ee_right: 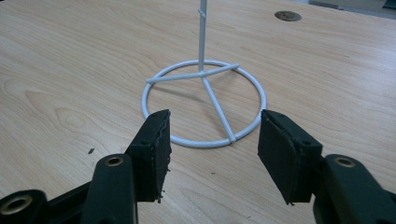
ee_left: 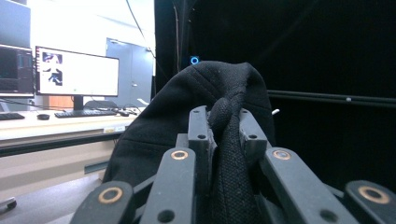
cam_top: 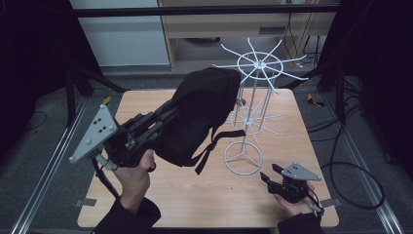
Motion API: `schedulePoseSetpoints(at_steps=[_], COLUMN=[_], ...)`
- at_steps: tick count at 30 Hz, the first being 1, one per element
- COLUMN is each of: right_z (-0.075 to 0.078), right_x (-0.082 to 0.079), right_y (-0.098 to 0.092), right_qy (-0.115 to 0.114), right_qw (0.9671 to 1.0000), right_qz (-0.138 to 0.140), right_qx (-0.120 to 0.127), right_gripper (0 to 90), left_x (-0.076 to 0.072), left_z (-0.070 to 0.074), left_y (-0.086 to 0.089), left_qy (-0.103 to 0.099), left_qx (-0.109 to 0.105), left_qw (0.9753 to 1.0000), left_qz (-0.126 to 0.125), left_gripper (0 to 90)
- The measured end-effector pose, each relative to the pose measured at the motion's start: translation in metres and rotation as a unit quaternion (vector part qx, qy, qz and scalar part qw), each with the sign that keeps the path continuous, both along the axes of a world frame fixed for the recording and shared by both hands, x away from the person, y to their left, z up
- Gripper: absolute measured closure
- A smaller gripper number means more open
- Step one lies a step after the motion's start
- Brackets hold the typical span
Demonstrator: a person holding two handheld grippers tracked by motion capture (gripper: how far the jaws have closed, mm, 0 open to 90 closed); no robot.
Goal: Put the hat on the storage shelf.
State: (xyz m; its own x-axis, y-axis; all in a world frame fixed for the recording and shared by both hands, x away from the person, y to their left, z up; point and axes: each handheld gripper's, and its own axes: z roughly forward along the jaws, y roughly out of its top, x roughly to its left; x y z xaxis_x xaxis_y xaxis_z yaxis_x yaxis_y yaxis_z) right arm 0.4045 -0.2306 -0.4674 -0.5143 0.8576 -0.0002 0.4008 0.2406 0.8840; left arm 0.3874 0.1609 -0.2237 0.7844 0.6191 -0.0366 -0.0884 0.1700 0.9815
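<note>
A black cap [cam_top: 202, 109] with dangling straps hangs in the air over the table's middle, held by my left gripper [cam_top: 163, 113], which is shut on its fabric. In the left gripper view the cap [ee_left: 205, 98] bulges up between the closed jaws. Just to the cap's right stands a white wire rack [cam_top: 253, 92] with spoke arms at two levels and a ring base [cam_top: 242, 158]. My right gripper [cam_top: 268, 176] rests open near the front right edge, pointing at that ring base [ee_right: 203, 103], with nothing between its pads [ee_right: 156, 154].
The wooden table [cam_top: 195, 195] has a small round grommet [ee_right: 287, 16] behind the rack. Metal rails run along both sides of the table on the floor. A desk with a monitor [ee_left: 77, 72] stands beyond the left gripper.
</note>
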Motion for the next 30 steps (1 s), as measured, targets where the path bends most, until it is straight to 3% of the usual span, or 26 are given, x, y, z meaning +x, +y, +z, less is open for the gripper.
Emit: schedulePoseSetpoints(at_steps=[6, 18, 25, 30], right_z=[0.0, -0.001, -0.002, -0.002], right_x=[0.0, 0.0, 0.0, 0.0], right_y=[0.001, 0.002, 0.002, 0.002], right_qy=[0.003, 0.006, 0.005, 0.005], right_qw=[1.0, 1.0, 1.0, 1.0], right_qz=[0.002, 0.004, 0.005, 0.004], right_qx=[0.002, -0.001, -0.004, -0.002], right_gripper=[44.1, 43.7, 43.7, 43.4], left_x=[0.016, 0.029, 0.032, 0.025], left_z=[-0.011, -0.048, -0.06, -0.074], left_y=[-0.019, -0.025, -0.033, -0.023], left_qy=[0.029, 0.061, 0.065, 0.068], left_qx=[0.018, 0.063, 0.084, 0.092], left_qw=[0.9994, 0.996, 0.9939, 0.9928], left_qz=[-0.011, -0.018, -0.026, -0.035], left_gripper=[78.3, 71.0, 67.8, 55.4])
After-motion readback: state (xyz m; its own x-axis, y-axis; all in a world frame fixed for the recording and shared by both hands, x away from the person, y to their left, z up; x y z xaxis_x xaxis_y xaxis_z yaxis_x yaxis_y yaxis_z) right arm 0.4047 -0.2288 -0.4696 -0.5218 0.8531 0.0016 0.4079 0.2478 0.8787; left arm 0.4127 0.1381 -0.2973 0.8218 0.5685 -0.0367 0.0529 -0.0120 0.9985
